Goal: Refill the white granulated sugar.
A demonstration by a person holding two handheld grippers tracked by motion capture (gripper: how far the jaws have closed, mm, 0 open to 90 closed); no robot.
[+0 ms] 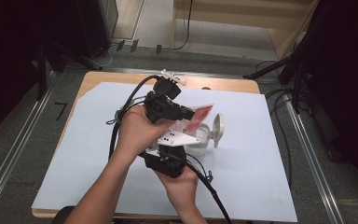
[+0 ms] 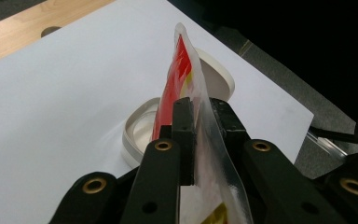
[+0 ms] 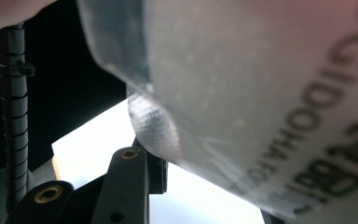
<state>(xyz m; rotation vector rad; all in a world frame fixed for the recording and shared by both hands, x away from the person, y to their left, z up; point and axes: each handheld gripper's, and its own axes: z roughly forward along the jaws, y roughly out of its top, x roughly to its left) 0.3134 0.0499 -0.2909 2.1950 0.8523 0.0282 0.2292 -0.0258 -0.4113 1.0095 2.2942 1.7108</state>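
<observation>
A red and clear plastic packet (image 2: 186, 88) is standing on edge above the middle of the table, held over an open white round container (image 2: 137, 133) whose hinged lid (image 1: 218, 128) is tipping up on its right side. In the left gripper view the packet is sitting between the two black jaws of the left gripper (image 2: 200, 116), which are closing tight on its clear lower part; the red printed end is rising past the jaw tips toward the far side. In the high view the left gripper (image 1: 179, 111) is lying just far-left of the container, with the left hand (image 1: 137, 130) wrapping it. The right gripper (image 1: 177, 142) is sitting nearer, just beside the container's near-left rim, with the right hand (image 1: 179, 179) under it. In the right gripper view the packet's clear film (image 3: 270, 93) is crowding the lens, blurred; whether those jaws are apart or together cannot be told. A white sheet (image 1: 74, 158) is covering the wooden table (image 1: 98, 77). Cables (image 1: 214, 196) are trailing toward the near edge.
</observation>
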